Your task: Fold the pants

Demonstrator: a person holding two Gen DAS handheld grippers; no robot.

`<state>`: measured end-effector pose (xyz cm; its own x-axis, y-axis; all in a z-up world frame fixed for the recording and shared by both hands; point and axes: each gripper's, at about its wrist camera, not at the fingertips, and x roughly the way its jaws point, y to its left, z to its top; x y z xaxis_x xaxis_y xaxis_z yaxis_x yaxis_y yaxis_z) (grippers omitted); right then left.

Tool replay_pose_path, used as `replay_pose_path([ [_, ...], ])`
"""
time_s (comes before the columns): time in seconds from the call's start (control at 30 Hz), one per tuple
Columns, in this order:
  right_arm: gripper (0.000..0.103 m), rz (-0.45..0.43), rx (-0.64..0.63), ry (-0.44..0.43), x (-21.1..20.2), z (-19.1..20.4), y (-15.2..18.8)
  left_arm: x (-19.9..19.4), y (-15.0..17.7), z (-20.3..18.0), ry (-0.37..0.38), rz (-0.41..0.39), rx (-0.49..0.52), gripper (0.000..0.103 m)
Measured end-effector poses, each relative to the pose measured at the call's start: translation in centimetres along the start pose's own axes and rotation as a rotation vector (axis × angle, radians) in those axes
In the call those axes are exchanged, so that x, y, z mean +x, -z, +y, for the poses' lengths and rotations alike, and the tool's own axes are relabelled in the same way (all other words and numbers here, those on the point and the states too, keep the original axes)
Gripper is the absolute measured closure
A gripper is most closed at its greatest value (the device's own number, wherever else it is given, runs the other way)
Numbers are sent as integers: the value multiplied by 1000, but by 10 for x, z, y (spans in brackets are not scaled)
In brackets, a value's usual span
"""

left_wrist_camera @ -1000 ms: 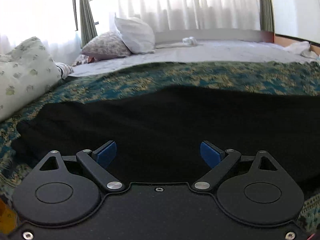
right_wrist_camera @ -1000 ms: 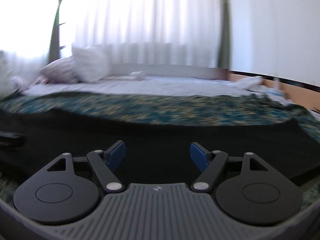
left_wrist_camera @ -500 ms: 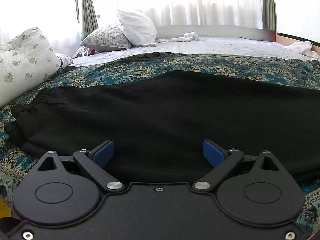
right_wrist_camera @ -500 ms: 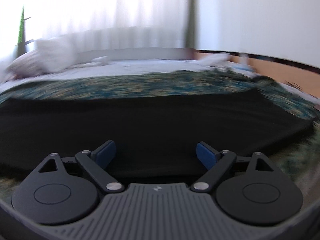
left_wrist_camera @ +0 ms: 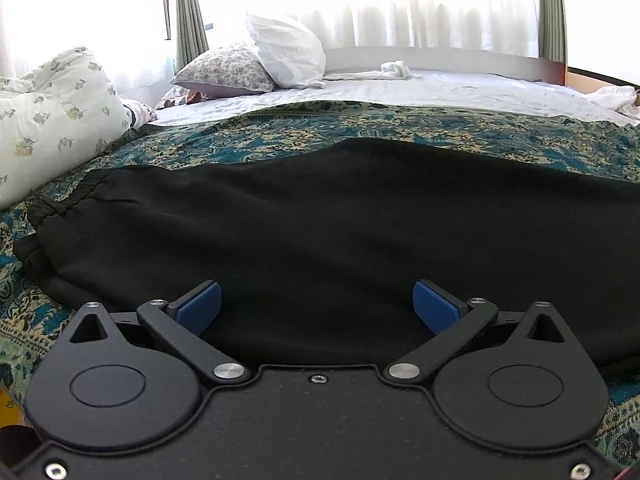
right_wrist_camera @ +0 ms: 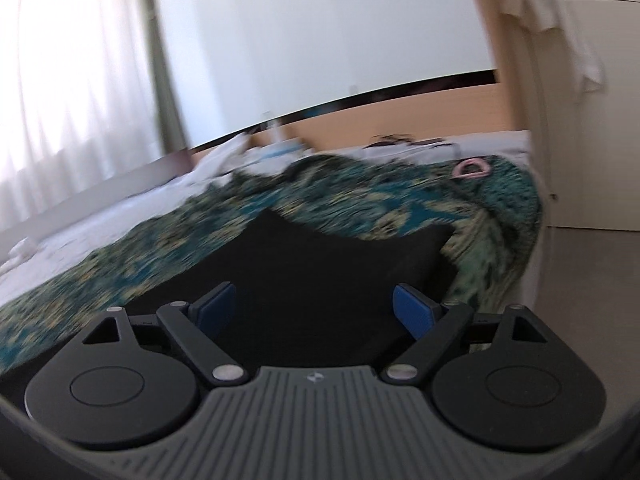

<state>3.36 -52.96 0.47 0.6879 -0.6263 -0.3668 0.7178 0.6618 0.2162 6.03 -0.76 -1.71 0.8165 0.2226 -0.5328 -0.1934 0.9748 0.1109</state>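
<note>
My right gripper (right_wrist_camera: 314, 312) has swung to the pants' (left_wrist_camera: 340, 220) hem end, left gripper (left_wrist_camera: 316, 308) near their waistband, both wide and empty, ready to grasp.

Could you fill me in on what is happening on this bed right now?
A person holding a two-finger gripper in each hand is about to fold black pants that lie flat on a teal patterned bedspread. The left gripper is open above the waistband half, and the right gripper is open above the leg end. Neither one grips the fabric, so no fold has been made. Pillows sit further up the bed.
</note>
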Motion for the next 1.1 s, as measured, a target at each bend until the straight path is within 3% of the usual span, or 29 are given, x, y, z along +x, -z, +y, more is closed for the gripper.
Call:
replay_pose_path([
  [0.13, 10, -63, 70, 40, -2, -10, -4, 0, 0, 0, -9, -1, 0, 0],
  [0.23, 8, -122, 97, 184, -12, -18, -1, 1, 0, -3, -19, -2, 0, 0],
  [0.33, 8, -59, 184, 85, -8, -37, -4, 2, 0, -4, -21, -2, 0, 0],
  [0.43, 11, -10, 133, 24, -6, -36, -2, 2, 0, -4, -20, -2, 0, 0],
  [0.53, 12, 29, 118, 3, -2, -36, -2, 1, 0, -3, -19, -3, 1, 0],
  [0.7, 18, 23, 260, -80, -11, -55, -4, 2, 1, -5, -25, -9, -5, 0],
  [1.0, 26, 55, 158, -160, -20, -34, 1, 2, 1, -6, -28, -12, -7, 0],
  [1.1, 22, 87, 259, -172, -6, -45, -2, 2, 2, -6, -27, -13, -7, 0],
])
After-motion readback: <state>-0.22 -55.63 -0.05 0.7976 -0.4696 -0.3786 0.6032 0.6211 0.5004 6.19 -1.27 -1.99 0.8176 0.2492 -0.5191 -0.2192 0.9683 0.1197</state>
